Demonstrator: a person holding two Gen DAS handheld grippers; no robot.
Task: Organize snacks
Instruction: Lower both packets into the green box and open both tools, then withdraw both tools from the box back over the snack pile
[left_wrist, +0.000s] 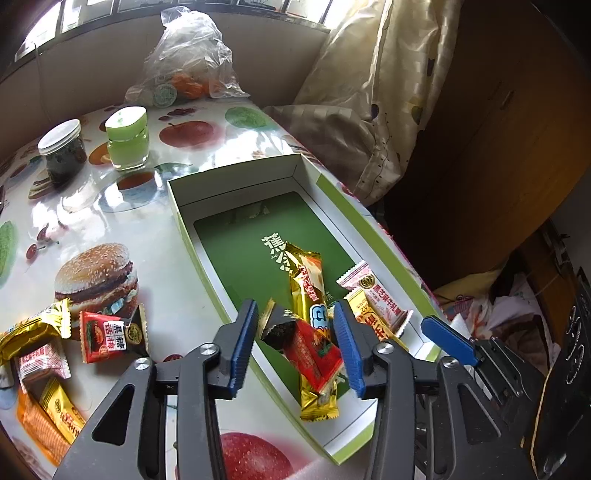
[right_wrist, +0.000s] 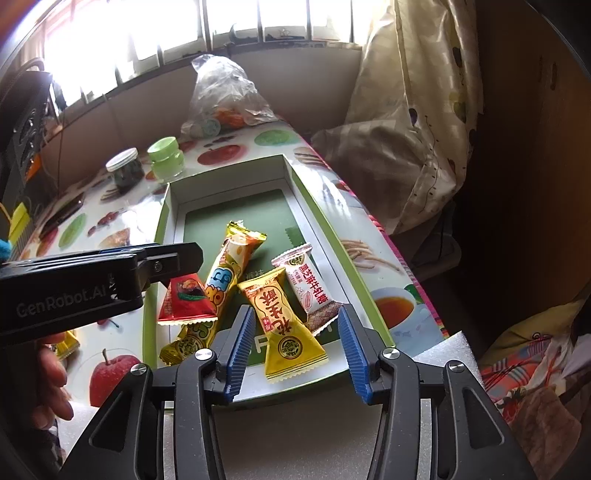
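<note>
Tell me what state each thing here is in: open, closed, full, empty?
Left gripper: open, holding nothing.
Right gripper: open, holding nothing.
Box: lidless, four snacks inside.
Dark jar: lid on, filled.
Green jar: lid on.
Plastic bag: crumpled, something inside.

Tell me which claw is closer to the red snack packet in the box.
Left. The left claw hangs open right over the red snack packet; the right claw straddles the yellow packet beside it.
</note>
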